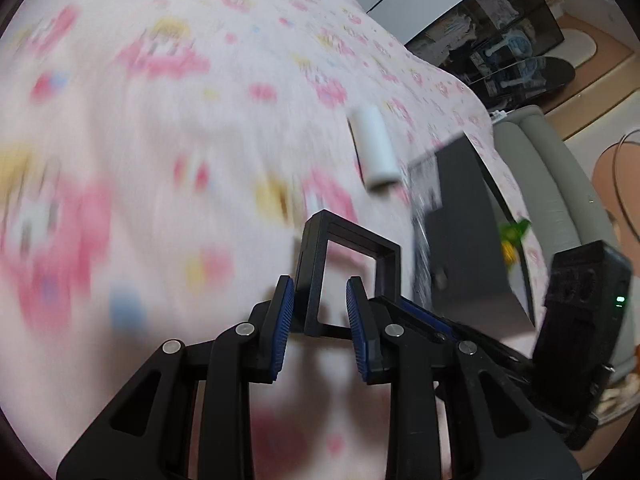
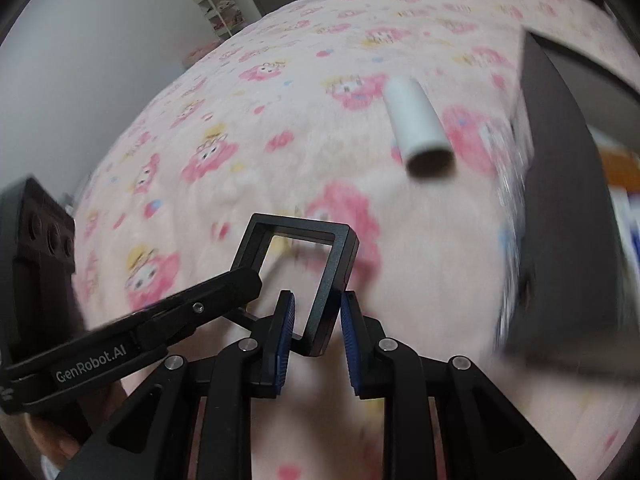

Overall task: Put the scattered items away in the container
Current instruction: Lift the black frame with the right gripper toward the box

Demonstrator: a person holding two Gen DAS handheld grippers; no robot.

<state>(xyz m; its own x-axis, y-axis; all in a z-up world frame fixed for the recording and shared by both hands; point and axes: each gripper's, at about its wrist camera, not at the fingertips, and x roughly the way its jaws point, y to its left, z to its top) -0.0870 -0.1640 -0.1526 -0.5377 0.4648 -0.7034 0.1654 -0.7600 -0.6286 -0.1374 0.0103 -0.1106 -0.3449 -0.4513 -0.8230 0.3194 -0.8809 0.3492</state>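
Note:
A black square frame (image 1: 344,268) is held between both grippers above the pink patterned bedspread. My left gripper (image 1: 320,300) is shut on the frame's left side; my right gripper (image 2: 316,312) is shut on its right side (image 2: 332,280). The left gripper's finger (image 2: 192,308) reaches the frame from the left in the right wrist view. A white tube (image 1: 374,148) lies on the bed beyond the frame, also in the right wrist view (image 2: 418,124). A dark grey container (image 1: 464,232) stands to the right, also in the right wrist view (image 2: 560,200).
The bedspread (image 1: 160,140) fills most of both views, blurred by motion. A grey padded bed edge (image 1: 552,176) and a floor with dark objects lie at the right. A shelf (image 2: 218,4) and grey wall stand behind the bed.

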